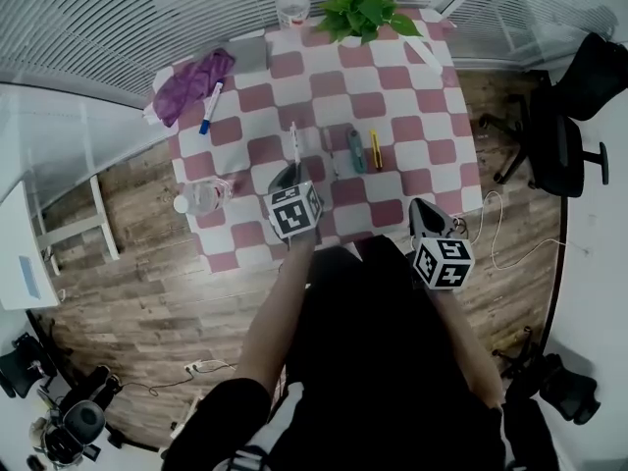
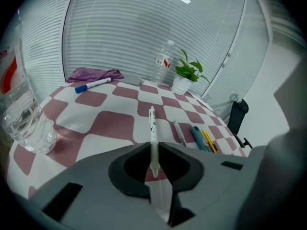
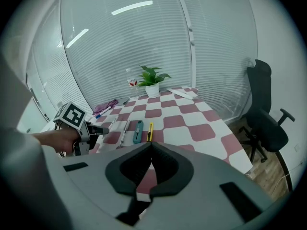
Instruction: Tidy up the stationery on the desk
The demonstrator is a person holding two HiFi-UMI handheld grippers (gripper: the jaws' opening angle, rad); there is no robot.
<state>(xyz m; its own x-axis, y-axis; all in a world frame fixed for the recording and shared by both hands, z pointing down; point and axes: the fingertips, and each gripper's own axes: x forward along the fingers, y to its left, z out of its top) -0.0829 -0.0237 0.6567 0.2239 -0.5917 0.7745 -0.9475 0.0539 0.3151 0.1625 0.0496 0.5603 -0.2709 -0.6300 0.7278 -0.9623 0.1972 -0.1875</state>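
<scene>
The white pen (image 2: 152,128) is held in the left gripper (image 2: 152,147), whose jaws are clenched on the pen's near part. The rest of the pen sticks out straight ahead of the jaws, towards the far side of the table (image 1: 412,155). From the head view the same pen (image 1: 293,143) reaches out over the red and white checkered cloth from the left gripper (image 1: 290,170), which is above the near part of the table. I cannot tell if the far end of the pen touches the cloth. Just to the right of it three more things lie side by side, all pointing the same way: a grey pen (image 1: 328,150), then a teal utility knife (image 1: 357,151), then a yellow utility knife (image 1: 376,149). The right gripper (image 3: 150,145) is at the near right edge of the table, well apart from these things, with its jaws pressed together and nothing between them. A clear water bottle (image 1: 201,196) stands just left of the left gripper. Farther away on the left lie a blue marker (image 1: 211,107) and a purple cloth (image 1: 191,84). At the far edge are a second bottle (image 1: 292,6) and a potted plant (image 1: 363,8).
</scene>
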